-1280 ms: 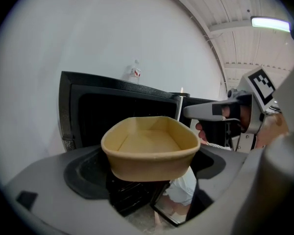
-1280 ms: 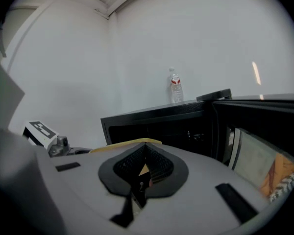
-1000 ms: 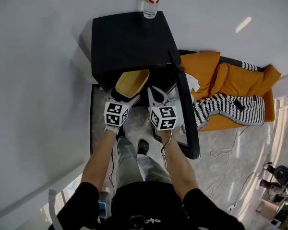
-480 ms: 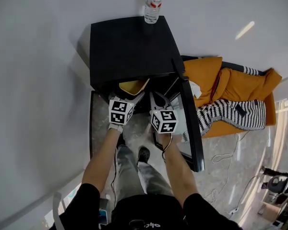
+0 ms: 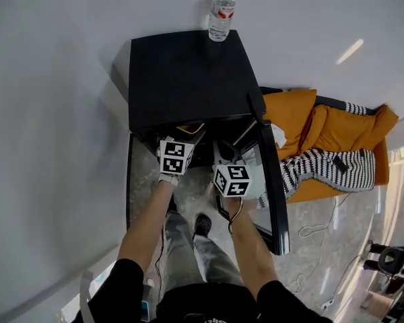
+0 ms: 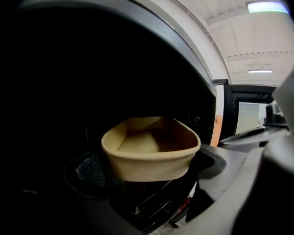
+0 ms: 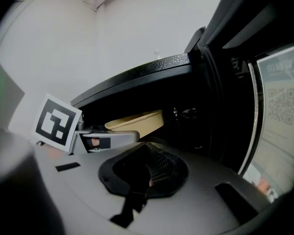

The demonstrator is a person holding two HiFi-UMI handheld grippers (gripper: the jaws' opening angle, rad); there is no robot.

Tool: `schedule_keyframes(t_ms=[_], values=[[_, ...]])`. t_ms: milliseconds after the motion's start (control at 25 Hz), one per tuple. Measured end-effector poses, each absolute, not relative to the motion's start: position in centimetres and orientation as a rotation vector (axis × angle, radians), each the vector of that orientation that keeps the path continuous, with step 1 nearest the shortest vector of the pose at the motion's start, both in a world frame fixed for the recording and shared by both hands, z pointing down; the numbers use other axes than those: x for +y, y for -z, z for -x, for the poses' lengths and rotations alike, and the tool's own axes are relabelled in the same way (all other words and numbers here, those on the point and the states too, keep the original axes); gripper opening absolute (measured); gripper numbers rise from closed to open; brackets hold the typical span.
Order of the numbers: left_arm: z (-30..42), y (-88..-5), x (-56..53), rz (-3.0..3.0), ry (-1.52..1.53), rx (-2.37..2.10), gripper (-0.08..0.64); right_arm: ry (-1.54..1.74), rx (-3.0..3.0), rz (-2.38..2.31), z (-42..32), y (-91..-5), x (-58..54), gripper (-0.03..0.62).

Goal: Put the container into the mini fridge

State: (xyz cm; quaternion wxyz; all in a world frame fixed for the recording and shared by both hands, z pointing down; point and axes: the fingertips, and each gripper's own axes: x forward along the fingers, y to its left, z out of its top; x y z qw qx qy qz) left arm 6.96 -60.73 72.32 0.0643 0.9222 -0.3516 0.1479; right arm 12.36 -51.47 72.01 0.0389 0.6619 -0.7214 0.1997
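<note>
White wall backs the fridge (image 5: 182, 73), its door (image 5: 275, 187) swung wide for access. I grip the container (image 6: 149, 148) in my left gripper (image 5: 187, 140), just inside the cavity; my right gripper (image 5: 223, 155), closed and empty, hangs clear.

White wall (image 5: 54, 79), pale marble floor (image 5: 337, 241), orange sofa (image 5: 340, 130) under a black-and-white striped throw (image 5: 320, 170).
</note>
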Motion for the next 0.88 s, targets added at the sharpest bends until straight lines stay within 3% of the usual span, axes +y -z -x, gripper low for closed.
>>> schedule_keyframes(t_ms=[520, 880], values=[[-7.4, -73.1, -61.2, -2.785, -0.541, -1.13, 0.509, -0.631, -2.209, -2.012, -12.2, -72.6, -51.4, 0.0], [-6.5, -74.2, -60.6, -2.751, -0.592, -1.139, 0.558, -0.652, -2.203, -2.014, -12.2, -72.6, -50.7, 0.0]])
